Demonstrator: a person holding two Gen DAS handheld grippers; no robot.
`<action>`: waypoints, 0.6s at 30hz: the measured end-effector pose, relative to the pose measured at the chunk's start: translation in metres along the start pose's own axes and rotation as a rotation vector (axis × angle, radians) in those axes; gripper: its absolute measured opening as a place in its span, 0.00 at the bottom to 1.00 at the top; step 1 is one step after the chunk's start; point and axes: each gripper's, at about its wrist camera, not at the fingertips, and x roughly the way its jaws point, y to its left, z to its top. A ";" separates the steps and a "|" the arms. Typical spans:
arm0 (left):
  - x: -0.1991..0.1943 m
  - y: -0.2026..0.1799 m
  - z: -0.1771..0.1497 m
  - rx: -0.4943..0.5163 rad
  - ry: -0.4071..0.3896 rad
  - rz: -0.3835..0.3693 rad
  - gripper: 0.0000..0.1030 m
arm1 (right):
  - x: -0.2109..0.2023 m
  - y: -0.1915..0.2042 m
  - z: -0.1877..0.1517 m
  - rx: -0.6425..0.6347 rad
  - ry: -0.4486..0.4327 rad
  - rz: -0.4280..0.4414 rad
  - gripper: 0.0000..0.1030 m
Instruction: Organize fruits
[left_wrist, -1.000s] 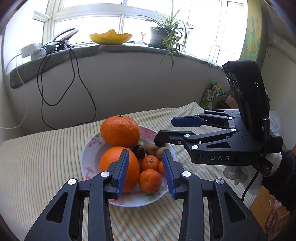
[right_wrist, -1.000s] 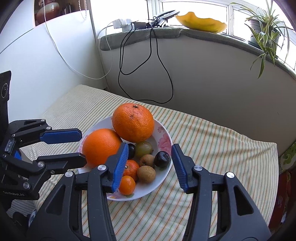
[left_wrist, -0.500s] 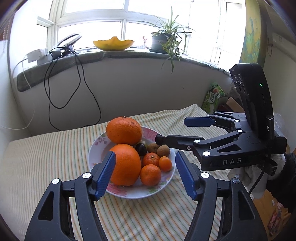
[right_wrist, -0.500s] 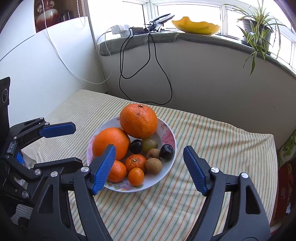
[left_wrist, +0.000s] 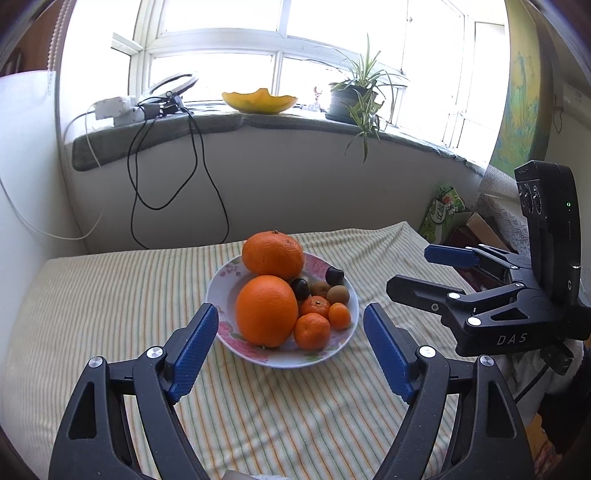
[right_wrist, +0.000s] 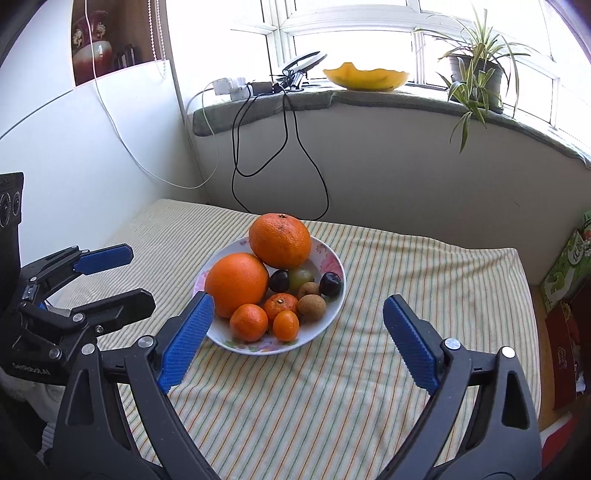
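A flowered white plate (left_wrist: 334, 349) (right_wrist: 325, 325) sits mid-table on the striped cloth. It holds two big oranges (left_wrist: 266, 310) (right_wrist: 279, 240), small mandarins (left_wrist: 312, 331) (right_wrist: 248, 322), dark plums (right_wrist: 330, 283), brown kiwis (right_wrist: 311, 307) and a green grape (right_wrist: 301, 277). My left gripper (left_wrist: 291, 347) is open, back from the plate's near rim, with nothing between its fingers. My right gripper (right_wrist: 295, 343) is open too, held short of the plate; from the left wrist view the right gripper (left_wrist: 428, 269) hangs to the plate's right.
The striped tablecloth (right_wrist: 332, 398) covers the table up to a curved wall. Black cables (right_wrist: 280, 147) hang from the sill, which carries a yellow dish (right_wrist: 365, 77) and a potted plant (right_wrist: 476, 74). Boxes (right_wrist: 565, 273) stand off the table's right edge.
Both grippers have opened wide and drawn back from the plate. The fruit has not moved.
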 end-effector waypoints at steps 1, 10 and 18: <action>-0.003 0.000 -0.001 -0.002 -0.006 0.008 0.79 | -0.004 0.000 -0.003 0.008 -0.012 -0.009 0.97; -0.027 -0.001 -0.018 -0.023 -0.035 0.071 0.83 | -0.025 0.001 -0.033 0.047 -0.032 -0.075 1.00; -0.038 0.000 -0.024 -0.044 -0.048 0.090 0.83 | -0.037 -0.003 -0.044 0.080 -0.046 -0.087 1.00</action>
